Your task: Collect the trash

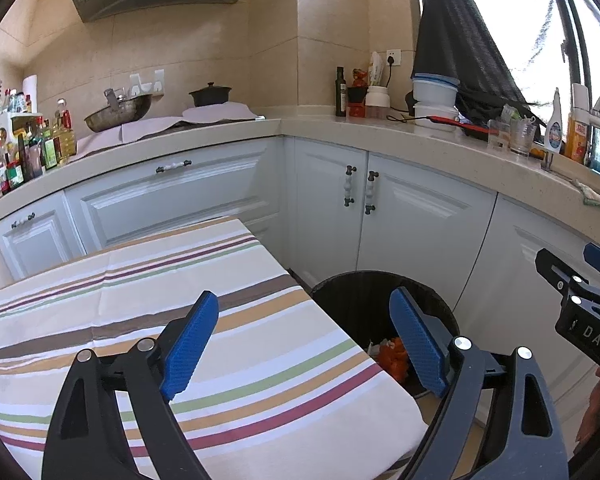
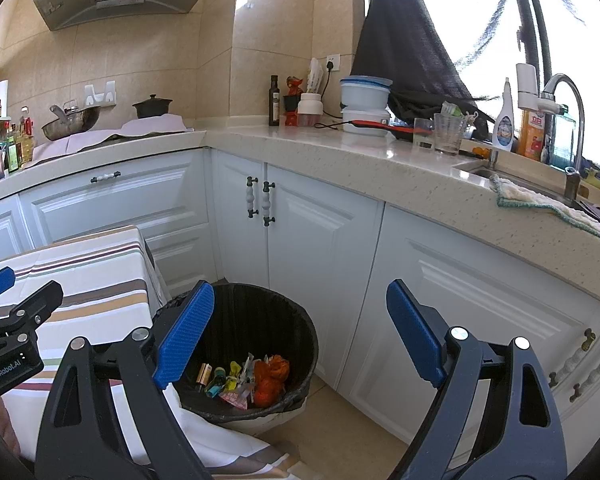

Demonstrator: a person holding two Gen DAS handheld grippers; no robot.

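A black-lined trash bin point(image 2: 284, 320) stands on the floor beside the striped table point(image 2: 92, 276). Inside it lies trash point(image 2: 256, 380): orange peel, coloured wrappers and small packets. My right gripper point(image 2: 300, 336) is open and empty, hovering above the bin's right side. My left gripper point(image 1: 304, 344) is open and empty over the table's right edge, with the bin point(image 1: 352, 304) and some orange trash point(image 1: 392, 356) between its fingers. Each gripper shows at the edge of the other's view: the right one point(image 1: 580, 304) and the left one point(image 2: 8, 320).
The striped tablecloth point(image 1: 140, 300) shows no items in either view. White cabinets point(image 2: 320, 248) stand close behind the bin. The counter point(image 2: 380, 160) holds bottles, glasses, bowls, a sink with tap point(image 2: 560, 96) and a cloth. A wok point(image 1: 120, 112) and pot sit on the stove.
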